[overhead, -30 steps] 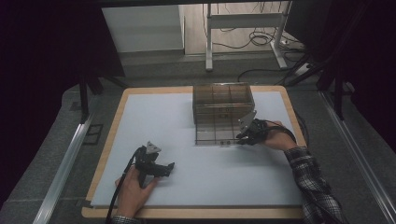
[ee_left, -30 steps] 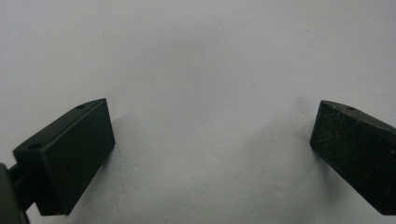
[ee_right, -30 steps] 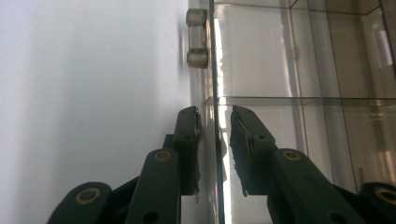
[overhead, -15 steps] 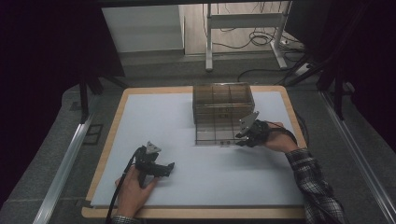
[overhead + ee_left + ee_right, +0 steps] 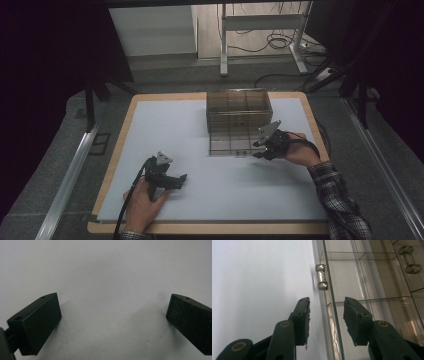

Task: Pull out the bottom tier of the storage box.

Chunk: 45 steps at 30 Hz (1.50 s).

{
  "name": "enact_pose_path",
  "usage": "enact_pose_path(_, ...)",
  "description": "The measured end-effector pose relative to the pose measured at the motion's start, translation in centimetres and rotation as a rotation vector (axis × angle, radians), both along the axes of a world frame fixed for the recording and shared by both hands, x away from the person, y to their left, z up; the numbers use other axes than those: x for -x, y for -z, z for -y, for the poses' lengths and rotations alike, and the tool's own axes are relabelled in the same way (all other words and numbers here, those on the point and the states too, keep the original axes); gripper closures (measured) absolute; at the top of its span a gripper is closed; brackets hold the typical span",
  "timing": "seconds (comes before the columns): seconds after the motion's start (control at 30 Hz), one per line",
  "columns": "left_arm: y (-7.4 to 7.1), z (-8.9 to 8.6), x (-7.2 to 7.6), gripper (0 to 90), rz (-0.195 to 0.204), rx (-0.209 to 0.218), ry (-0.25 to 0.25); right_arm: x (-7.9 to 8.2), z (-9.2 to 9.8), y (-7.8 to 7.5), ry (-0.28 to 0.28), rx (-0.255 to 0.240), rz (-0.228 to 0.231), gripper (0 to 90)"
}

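Change: right hand-held gripper (image 5: 261,148) has just been opening its jaws, and the front panel's edge stands between them; the left hand-held gripper (image 5: 175,181) lies as before.
High view: one clear compartment box (image 5: 239,120) on the white surface (image 5: 165,135), far right of centre, long axis running away from the person.
Left gripper view: jaws wide apart, nothing between.
Right gripper view: jaws apart astride the box's front panel (image 5: 352,275), pads off it; two metal knobs (image 5: 321,277).

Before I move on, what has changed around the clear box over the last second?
The right gripper has just been opening its jaws at the clear box's front panel, whose thin edge stands between them, pads not pressing on it. The hand barely shifted. The box, its small metal knob and the left gripper, open on the white mat, stayed put.
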<state>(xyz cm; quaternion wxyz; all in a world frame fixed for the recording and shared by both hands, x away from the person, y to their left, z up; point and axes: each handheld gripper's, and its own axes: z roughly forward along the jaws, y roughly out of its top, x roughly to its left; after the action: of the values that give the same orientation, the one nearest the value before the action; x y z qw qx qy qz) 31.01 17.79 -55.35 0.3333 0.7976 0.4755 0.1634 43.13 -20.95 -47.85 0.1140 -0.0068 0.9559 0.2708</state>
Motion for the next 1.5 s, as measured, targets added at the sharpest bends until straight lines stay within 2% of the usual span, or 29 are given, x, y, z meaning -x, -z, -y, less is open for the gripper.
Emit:
enact_pose_path(0.5, 0.0, 0.0, 0.0, 0.0, 0.000, 0.000, 0.000, 1.7, 0.7, -0.3, 0.072, -0.066, -0.003, 41.0)
enact_pose_path(0.97, 0.0, 0.0, 0.0, 0.0, 0.000, 0.002, -0.003, 3.6, 1.1, 0.4, 0.128, -0.144, -0.033, 32.3)
enact_pose_path(1.5, 0.0, 0.0, 0.0, 0.0, -0.001, -0.001, 0.000, 5.2, 1.6, 1.6, 0.174, -0.179, -0.038, 21.6)
